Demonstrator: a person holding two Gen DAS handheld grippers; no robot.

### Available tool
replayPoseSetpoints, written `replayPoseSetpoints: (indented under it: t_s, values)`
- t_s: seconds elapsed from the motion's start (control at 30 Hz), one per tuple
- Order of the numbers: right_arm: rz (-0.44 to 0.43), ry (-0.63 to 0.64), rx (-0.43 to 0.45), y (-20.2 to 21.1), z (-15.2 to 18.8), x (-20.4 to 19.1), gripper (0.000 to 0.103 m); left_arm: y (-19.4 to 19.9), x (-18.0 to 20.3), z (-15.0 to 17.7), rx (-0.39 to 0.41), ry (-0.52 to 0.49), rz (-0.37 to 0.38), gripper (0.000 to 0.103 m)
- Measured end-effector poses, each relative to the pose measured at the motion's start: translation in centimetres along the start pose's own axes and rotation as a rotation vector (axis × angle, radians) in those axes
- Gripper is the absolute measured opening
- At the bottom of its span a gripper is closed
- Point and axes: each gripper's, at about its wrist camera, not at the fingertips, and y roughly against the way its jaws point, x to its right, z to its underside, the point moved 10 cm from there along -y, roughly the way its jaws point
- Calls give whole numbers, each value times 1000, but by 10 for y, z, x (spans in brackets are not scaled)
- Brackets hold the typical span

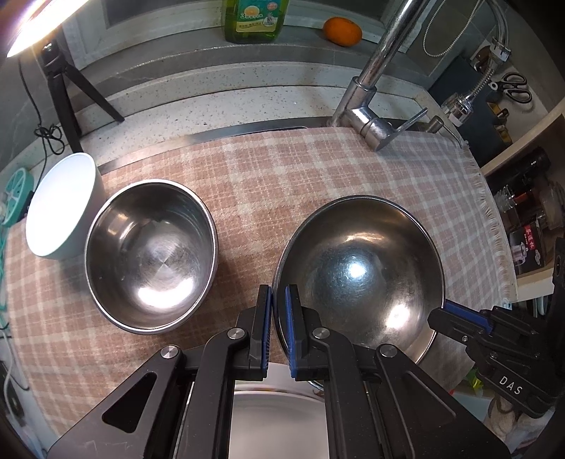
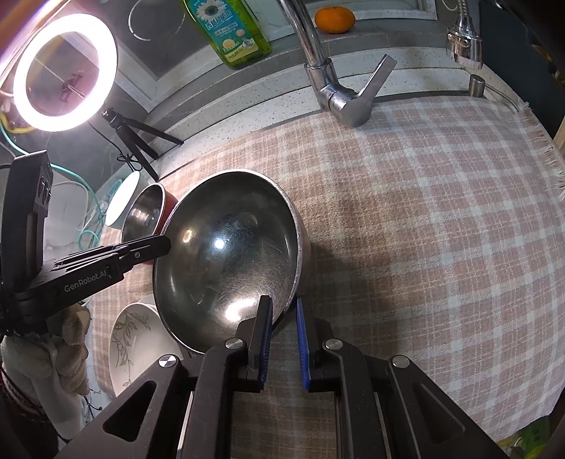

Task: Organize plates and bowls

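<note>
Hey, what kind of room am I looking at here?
Most likely a home kitchen, at the sink counter. A chrome faucet rises behind a checked cloth, a green dish soap bottle stands on the ledge, and steel bowls sit on the cloth, including a large steel bowl.

ring light (image 2: 65, 72) upper left | steel glare | fisheye-bent edges

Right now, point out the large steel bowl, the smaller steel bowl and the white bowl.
large steel bowl (image 1: 356, 272): left wrist view, inner bottom.
smaller steel bowl (image 1: 155, 257): left wrist view, inner bottom.
white bowl (image 1: 58, 208): left wrist view, white inside.
</note>
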Motion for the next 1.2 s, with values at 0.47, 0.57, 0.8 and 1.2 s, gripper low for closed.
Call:
replayPoseSetpoints:
  t_s: [0.47,0.57,0.8,1.2]
  values:
    - [22,36,61,22,-11,-3,14,42,-28,2,79,59,-3,7]
    - [24,40,80,30,-13,-3,14,57,-38,6,109,108,23,7]
    - [51,108,145,51,-18,-15,18,100,-65,29,231,184,5,7]
    - [103,289,253,74,-25,-72,28,130,-132,86,343,375,-112,14]
